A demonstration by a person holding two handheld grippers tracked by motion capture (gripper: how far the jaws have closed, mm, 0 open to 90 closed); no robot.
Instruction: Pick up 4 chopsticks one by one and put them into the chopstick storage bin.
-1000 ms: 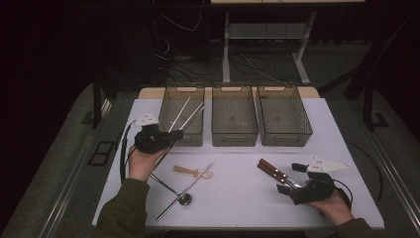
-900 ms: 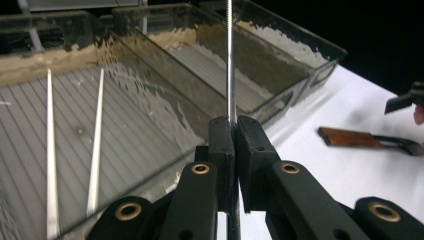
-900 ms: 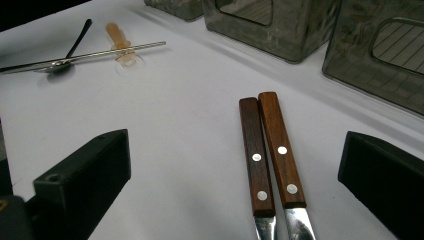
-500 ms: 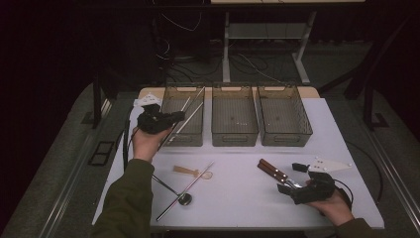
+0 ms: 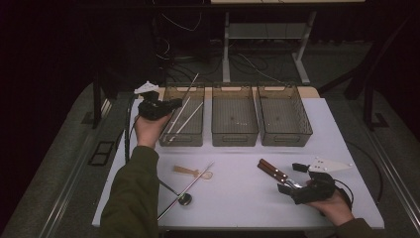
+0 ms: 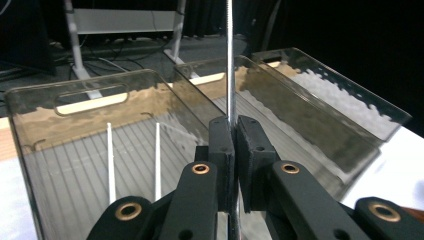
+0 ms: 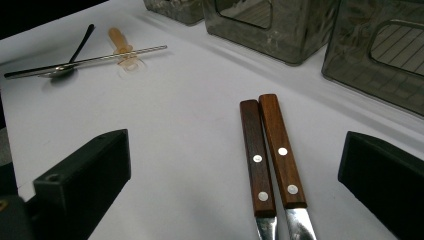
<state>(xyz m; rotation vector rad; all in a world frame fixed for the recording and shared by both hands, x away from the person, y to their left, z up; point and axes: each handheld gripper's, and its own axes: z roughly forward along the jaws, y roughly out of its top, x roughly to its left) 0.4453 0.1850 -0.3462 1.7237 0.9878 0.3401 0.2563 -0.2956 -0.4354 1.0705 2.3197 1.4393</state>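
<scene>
left gripper (image 5: 171, 105) fingers clamped on a metal chopstick (image 6: 230, 60) over the left bin (image 5: 182, 130), right gripper (image 5: 291, 184) fingers wide around two wooden-handled knives (image 7: 270, 150) on the bench (image 5: 237, 188)

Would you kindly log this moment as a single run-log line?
left gripper: shut on metal chopstick, over left bin | right gripper: open, around two wooden-handled knives | table

Smoky translucent bins (image 5: 235, 121); brown wooden knife handles (image 7: 267, 150) with silver rivets; white table (image 5: 237, 193); black gripper jaws
</scene>
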